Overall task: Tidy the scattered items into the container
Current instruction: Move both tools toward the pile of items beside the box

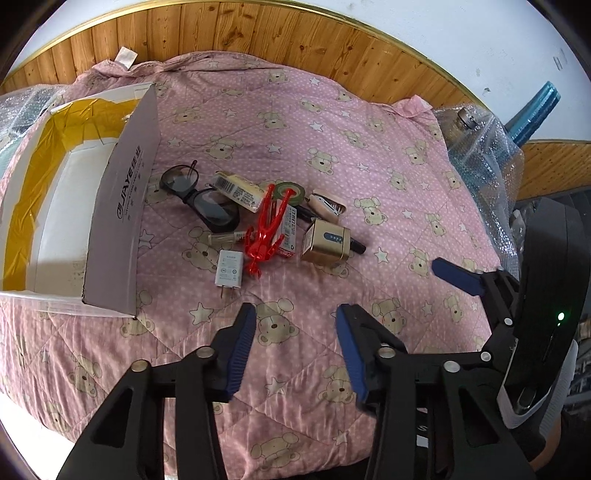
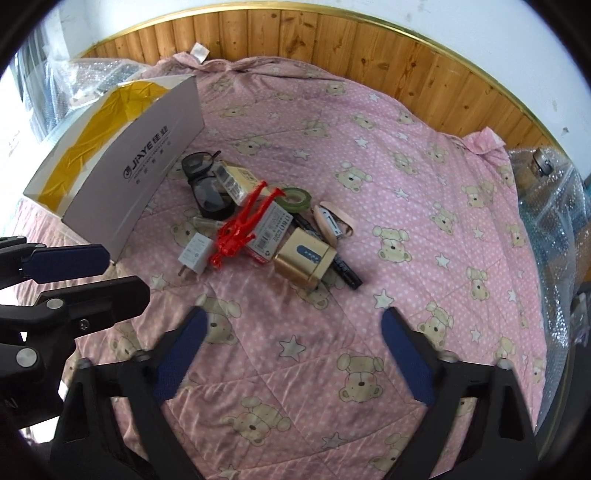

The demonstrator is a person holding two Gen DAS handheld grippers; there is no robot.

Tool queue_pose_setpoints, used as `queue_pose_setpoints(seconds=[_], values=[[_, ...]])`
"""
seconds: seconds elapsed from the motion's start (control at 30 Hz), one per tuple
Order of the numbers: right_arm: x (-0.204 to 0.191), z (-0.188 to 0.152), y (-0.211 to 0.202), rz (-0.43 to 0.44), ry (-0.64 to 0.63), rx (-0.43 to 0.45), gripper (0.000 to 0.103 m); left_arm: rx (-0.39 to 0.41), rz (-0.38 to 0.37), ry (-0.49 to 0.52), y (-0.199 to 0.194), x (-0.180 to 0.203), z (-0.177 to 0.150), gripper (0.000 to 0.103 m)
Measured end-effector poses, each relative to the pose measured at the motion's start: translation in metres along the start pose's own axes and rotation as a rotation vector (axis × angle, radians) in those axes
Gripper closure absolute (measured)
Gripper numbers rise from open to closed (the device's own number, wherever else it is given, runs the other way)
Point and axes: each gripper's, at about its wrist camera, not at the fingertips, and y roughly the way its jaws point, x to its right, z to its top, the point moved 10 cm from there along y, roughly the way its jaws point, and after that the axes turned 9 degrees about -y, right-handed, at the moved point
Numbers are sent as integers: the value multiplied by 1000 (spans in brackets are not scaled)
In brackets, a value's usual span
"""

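A white cardboard box (image 1: 122, 218) (image 2: 147, 158) with yellow tape inside stands open at the left of a pink bear-print quilt. Right of it lies a loose pile: black glasses (image 1: 199, 199) (image 2: 207, 184), a red plastic figure (image 1: 267, 229) (image 2: 240, 225), a white charger (image 1: 229, 271) (image 2: 194, 253), a gold tin (image 1: 325, 245) (image 2: 306, 260), a green tape roll (image 1: 291, 192) (image 2: 295, 197), a black marker (image 2: 345, 271), and small cartons. My left gripper (image 1: 295, 314) hovers open near the charger side. My right gripper (image 2: 291, 321) is open, short of the tin.
Wooden panelling (image 1: 258, 33) runs behind the quilt. Bubble-wrapped objects (image 1: 476, 147) (image 2: 546, 192) sit off the right edge, more wrap off the left. The quilt (image 2: 332, 369) in front of the pile is bare. The other gripper shows at each view's side.
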Motion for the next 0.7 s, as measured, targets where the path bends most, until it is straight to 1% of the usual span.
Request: queue_pose_setpoints(seconds=[0.03, 0.07, 0.1, 0.13, 0.2, 0.23, 0.4, 0.6, 0.67, 0.7], values=[[-3, -2, 4, 17, 3, -21, 80, -2, 0, 6, 0, 1, -1, 69], [-4, -5, 8, 32, 11, -38, 88, -5, 0, 13, 0, 2, -1, 71], [-6, -7, 11, 42, 18, -46, 89, -6, 0, 19, 0, 3, -2, 75], [-7, -8, 12, 46, 19, -48, 90, -7, 1, 25, 0, 3, -3, 83], [-9, -11, 13, 46, 13, -48, 93, -8, 7, 33, 0, 3, -4, 87], [-10, -12, 13, 44, 10, -46, 95, -9, 11, 37, 1, 3, -4, 93], [-12, -14, 13, 36, 0, -43, 96, -21, 18, 31, 4, 1, -7, 100], [-10, -15, 14, 50, 9, -50, 96, -30, 12, 26, 8, 2, -9, 101], [-9, -15, 15, 57, 25, -51, 90, -33, 12, 28, 9, 4, -9, 101], [-7, -16, 15, 62, 37, -51, 77, -35, 12, 25, 10, 4, -9, 99]])
